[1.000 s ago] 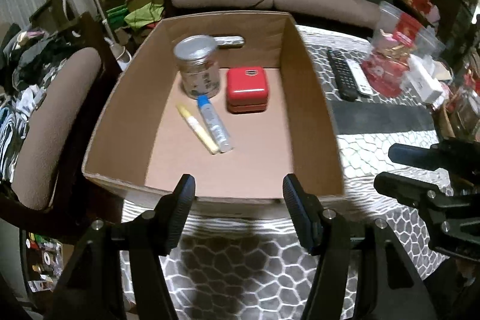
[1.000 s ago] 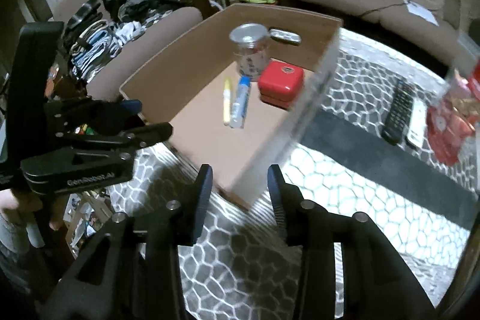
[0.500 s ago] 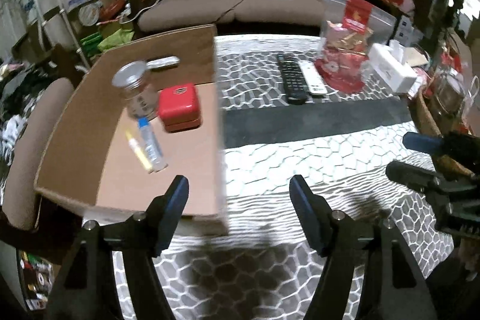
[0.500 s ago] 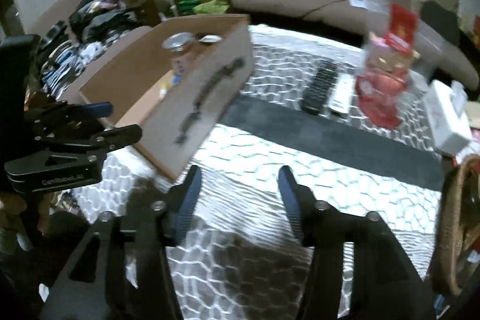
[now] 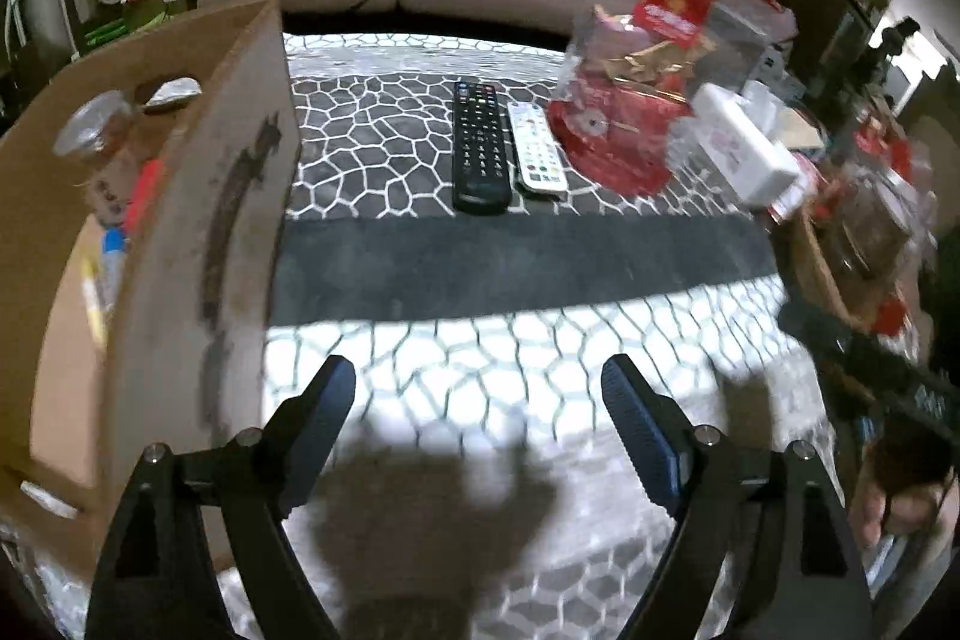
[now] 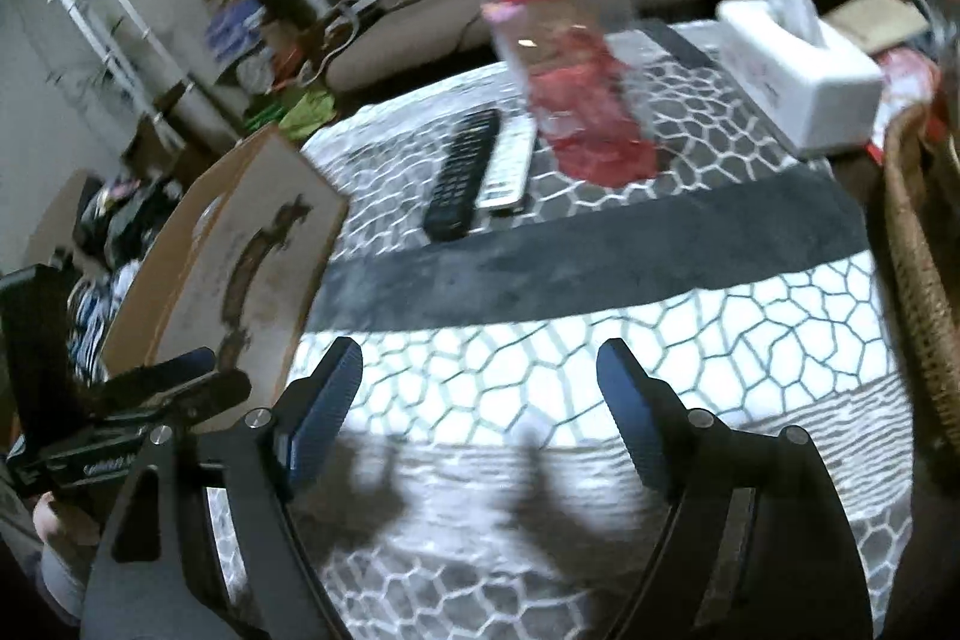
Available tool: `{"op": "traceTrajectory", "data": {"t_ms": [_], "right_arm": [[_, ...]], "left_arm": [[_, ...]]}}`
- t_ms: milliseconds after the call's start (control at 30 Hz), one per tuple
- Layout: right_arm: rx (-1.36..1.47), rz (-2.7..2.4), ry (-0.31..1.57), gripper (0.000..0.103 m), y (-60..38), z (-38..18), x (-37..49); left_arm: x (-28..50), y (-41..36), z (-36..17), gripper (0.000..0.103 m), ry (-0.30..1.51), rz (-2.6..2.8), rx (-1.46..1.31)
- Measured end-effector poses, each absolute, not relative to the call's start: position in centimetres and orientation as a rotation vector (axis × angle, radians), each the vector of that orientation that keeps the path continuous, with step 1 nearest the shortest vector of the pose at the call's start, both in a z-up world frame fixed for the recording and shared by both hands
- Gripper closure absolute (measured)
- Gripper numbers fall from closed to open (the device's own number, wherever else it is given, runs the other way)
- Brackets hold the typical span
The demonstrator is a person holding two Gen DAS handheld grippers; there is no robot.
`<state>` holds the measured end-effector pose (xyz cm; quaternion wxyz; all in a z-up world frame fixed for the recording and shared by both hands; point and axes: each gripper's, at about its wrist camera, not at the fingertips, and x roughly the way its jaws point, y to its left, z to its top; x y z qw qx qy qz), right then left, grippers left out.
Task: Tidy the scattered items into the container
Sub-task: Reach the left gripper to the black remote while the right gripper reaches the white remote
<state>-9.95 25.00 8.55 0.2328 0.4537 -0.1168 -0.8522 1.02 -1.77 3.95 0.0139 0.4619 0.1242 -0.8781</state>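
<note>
Both grippers hang over the patterned cloth (image 5: 384, 148), jaws opening with nothing between them: the left gripper (image 5: 478, 394) just right of the box (image 5: 240, 196), the right gripper (image 6: 480, 376) farther right. The box holds a jar (image 5: 90, 133), a red case (image 5: 147, 187) and a tube (image 5: 111, 244) (all blurred). Beyond, a black remote (image 5: 478, 148) and a white remote (image 5: 534, 148) lie side by side, next to a red bag (image 5: 630, 100) and tissue box (image 6: 798, 82).
</note>
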Motion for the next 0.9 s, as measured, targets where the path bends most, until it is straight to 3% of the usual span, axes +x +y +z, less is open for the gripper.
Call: {"op": "traceTrajectory", "data": {"t_ms": [333, 467, 900], "right_arm": [[1.284, -2.386, -0.356, 0.024, 27.7, 4.0, -13.1], [1.257, -2.372, -0.315, 0.024, 27.0, 4.9, -13.7], [1.266, -2.319, -0.311, 0.024, 26.9, 5.1, -13.5]], "left_arm": [[-10.5, -0.8, -1.1, 0.018, 0.200, -2.628, 1.358], [-14.2, -0.4, -3.2, 0.018, 0.151, -2.604, 1.393], [-17.4, 1.1, -5.1, 0.017, 0.014, -2.619, 1.384]]}}
